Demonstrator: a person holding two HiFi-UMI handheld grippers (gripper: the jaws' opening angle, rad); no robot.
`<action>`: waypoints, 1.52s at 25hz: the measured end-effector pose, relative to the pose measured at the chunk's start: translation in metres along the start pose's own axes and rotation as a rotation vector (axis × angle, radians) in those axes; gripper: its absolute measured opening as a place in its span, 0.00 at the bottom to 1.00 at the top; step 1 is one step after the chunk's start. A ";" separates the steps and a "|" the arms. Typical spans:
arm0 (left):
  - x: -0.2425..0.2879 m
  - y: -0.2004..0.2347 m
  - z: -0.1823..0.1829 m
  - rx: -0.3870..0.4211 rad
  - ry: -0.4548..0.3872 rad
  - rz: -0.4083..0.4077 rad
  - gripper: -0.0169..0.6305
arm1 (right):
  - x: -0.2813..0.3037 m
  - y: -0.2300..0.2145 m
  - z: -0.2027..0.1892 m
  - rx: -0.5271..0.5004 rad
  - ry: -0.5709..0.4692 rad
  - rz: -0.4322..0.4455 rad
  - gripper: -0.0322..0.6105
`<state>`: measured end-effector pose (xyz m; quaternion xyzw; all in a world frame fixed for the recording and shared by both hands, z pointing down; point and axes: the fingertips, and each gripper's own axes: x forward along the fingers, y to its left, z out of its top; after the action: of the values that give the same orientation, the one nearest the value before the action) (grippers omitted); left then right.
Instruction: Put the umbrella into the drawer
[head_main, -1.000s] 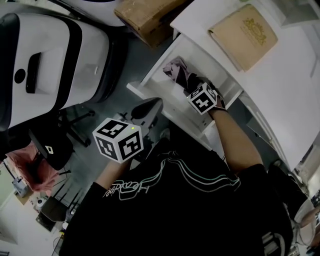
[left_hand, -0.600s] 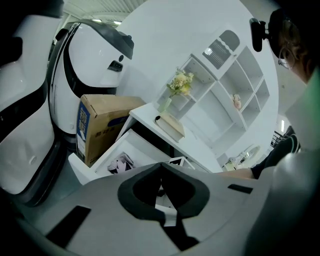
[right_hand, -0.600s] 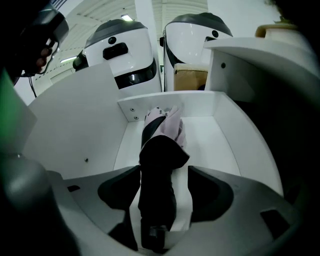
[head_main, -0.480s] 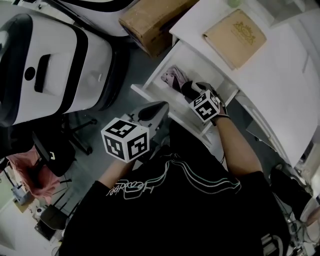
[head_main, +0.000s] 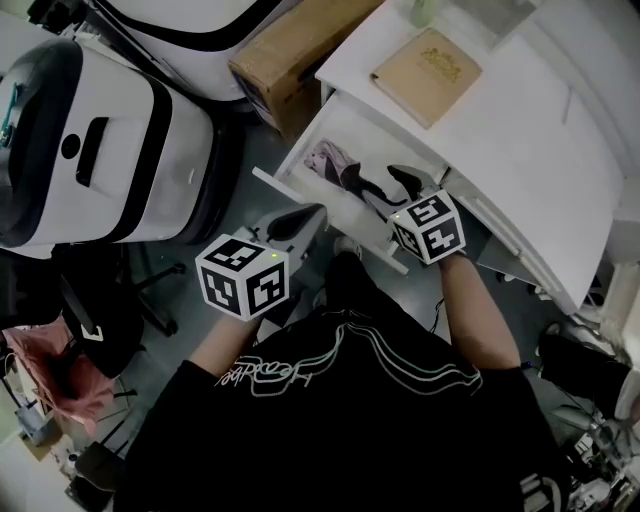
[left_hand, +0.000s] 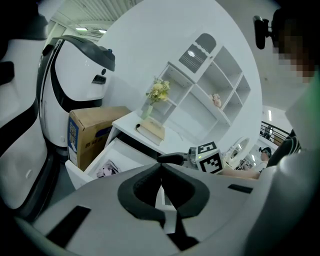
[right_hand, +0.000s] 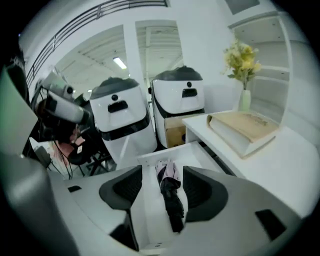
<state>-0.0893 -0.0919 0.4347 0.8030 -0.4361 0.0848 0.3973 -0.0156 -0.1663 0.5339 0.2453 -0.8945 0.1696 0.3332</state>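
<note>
Right gripper view shows the umbrella (right_hand: 170, 200) lying lengthwise inside the open drawer (right_hand: 146, 213). Its dark end perhaps rides high, so shutting the drawer could snag it. Right gripper (right_hand: 163, 175) tilts down above it, jaws wide and empty. Left gripper (left_hand: 161, 169), jaws pressed together on nothing, hovers beside the drawer front.

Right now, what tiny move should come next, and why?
Probably push the drawer shut. The umbrella already lies flat inside it, and the right gripper hangs above it with open fingers holding nothing. The left gripper, fingers shut, is near the drawer's front, so it looks best placed to nudge it in.
</note>
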 end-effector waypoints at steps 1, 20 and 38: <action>-0.005 -0.007 0.000 0.002 -0.006 -0.012 0.06 | -0.015 0.003 0.007 0.036 -0.036 -0.004 0.46; -0.082 -0.117 -0.011 0.176 -0.102 -0.161 0.06 | -0.195 0.120 0.036 0.230 -0.470 0.062 0.13; -0.097 -0.135 -0.017 0.246 -0.127 -0.169 0.06 | -0.210 0.145 0.033 0.215 -0.492 0.033 0.12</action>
<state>-0.0405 0.0228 0.3230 0.8832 -0.3774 0.0530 0.2735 0.0259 0.0059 0.3473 0.2986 -0.9292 0.2044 0.0750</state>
